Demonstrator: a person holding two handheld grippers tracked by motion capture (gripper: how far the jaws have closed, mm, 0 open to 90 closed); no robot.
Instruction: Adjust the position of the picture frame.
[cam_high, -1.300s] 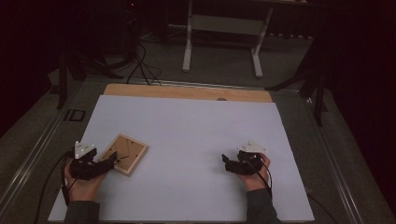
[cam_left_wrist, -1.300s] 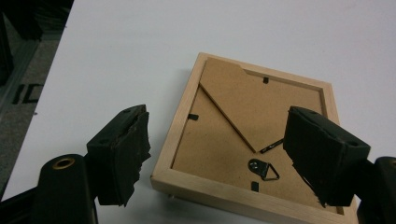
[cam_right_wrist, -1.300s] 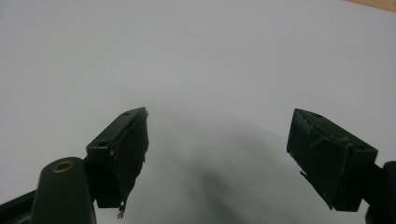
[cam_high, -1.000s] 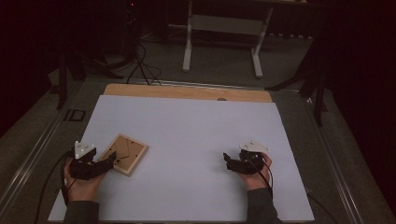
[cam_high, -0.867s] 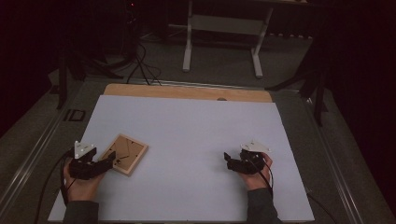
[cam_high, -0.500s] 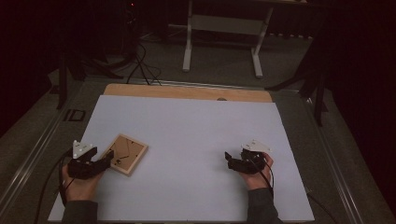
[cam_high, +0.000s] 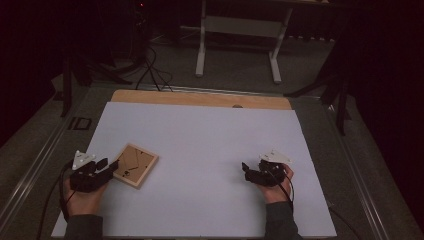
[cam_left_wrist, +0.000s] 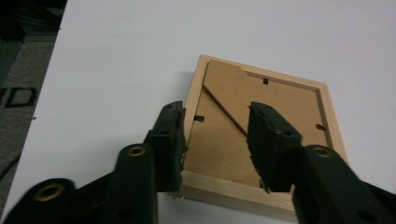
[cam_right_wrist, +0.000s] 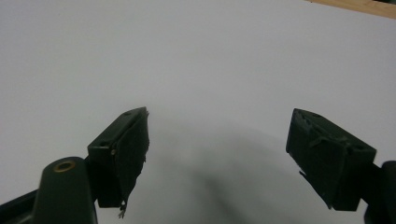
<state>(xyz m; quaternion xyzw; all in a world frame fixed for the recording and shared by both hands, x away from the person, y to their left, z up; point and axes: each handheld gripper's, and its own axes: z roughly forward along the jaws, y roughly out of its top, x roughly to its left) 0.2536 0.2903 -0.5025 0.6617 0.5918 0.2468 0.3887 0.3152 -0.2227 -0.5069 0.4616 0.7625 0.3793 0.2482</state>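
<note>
The left gripper, jaws just closing, straddles the near corner of the picture frame lying face-down on the worktop. An off-centre pinch may pivot the frame.

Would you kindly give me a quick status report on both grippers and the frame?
Left gripper just closing, jaws straddling picture frame corner, not clamped. Right gripper open over white tabletop. Frame face down, nothing in the way.
</note>
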